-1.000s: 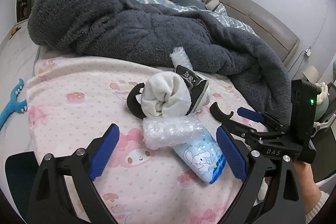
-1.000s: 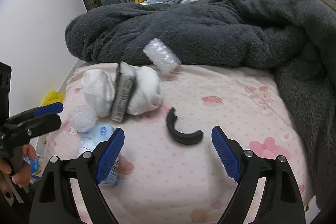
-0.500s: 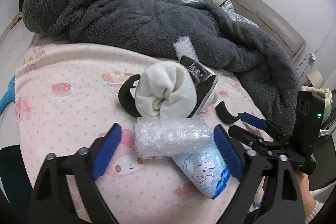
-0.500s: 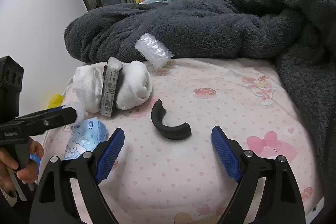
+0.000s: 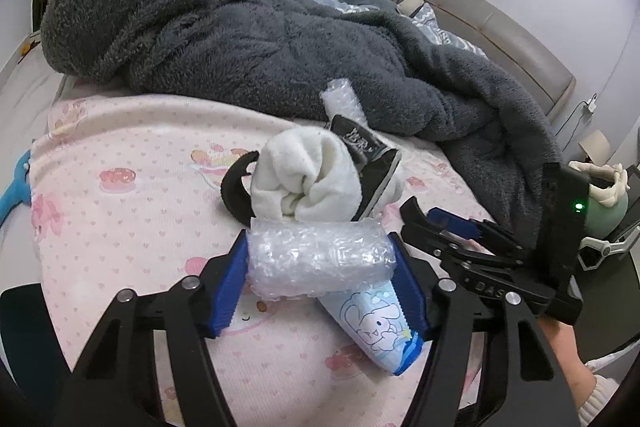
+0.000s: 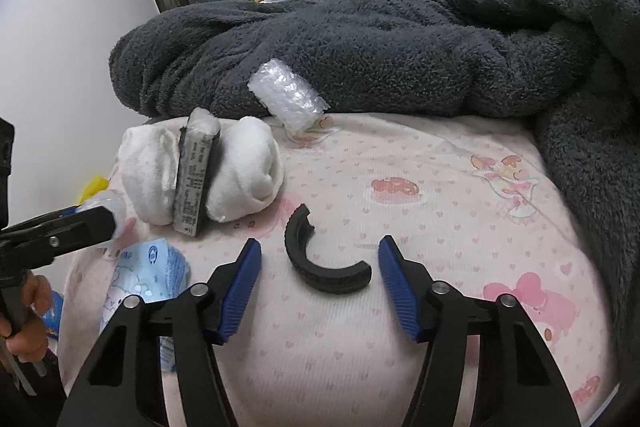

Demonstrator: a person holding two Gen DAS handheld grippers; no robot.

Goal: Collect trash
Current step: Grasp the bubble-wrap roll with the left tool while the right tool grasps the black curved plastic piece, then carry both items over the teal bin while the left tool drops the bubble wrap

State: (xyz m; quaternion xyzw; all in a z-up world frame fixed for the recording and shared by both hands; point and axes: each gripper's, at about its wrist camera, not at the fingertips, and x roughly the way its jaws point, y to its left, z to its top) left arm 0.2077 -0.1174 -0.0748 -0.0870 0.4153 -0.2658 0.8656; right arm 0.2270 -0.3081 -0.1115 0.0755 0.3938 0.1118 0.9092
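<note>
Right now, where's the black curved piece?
Right wrist view: the black curved piece lies on the pink sheet between the right tongs' blue pads, untouched, just right of the white sock bundle.

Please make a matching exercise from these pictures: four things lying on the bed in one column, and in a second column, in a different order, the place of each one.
1. bubble wrap roll
2. black curved piece
3. blue cartoon packet
4. second bubble wrap roll

a. against the grey blanket
b. between the right gripper pads, untouched
c. pinched by the left gripper
d. partly under a bubble wrap roll

Pairs: 1-c, 2-b, 3-d, 4-a
</note>
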